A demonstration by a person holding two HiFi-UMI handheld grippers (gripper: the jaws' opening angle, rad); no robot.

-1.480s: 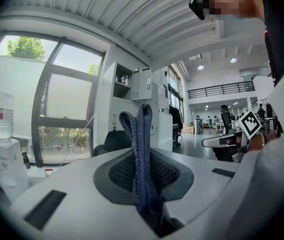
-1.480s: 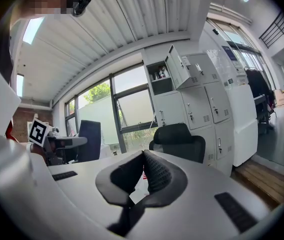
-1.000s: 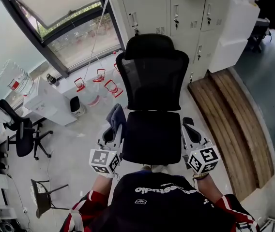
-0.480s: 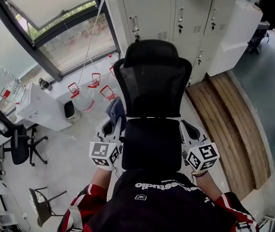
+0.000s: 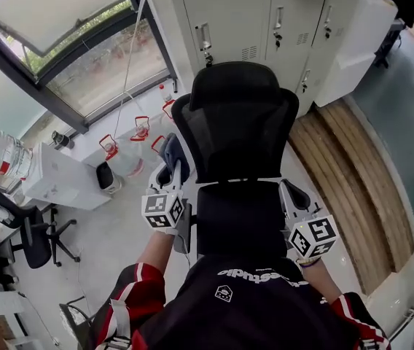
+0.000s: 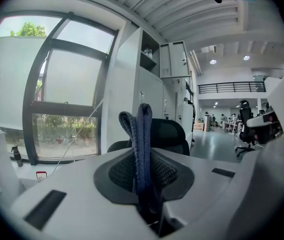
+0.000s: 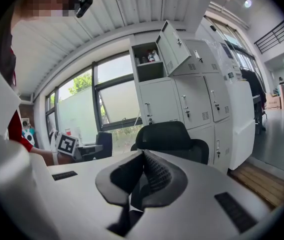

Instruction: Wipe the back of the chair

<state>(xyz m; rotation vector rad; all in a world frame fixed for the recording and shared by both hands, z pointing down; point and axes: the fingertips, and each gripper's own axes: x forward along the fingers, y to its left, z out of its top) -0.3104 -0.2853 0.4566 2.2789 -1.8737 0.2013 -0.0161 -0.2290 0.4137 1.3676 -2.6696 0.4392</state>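
Two tools flank the black chair (image 5: 237,217) at frame centre: the left gripper (image 5: 170,177) (centre left) clamps a folded blue cloth (image 6: 141,139) beside the backrest (image 5: 240,137), while the right gripper (image 5: 294,195), lower right, has its jaws pressed together, empty.

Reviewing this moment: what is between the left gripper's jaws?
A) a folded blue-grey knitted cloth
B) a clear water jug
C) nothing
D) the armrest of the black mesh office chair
A: in the left gripper view the left gripper has its jaws closed on the folded blue-grey knitted cloth, which sticks up in front of the black mesh office chair.
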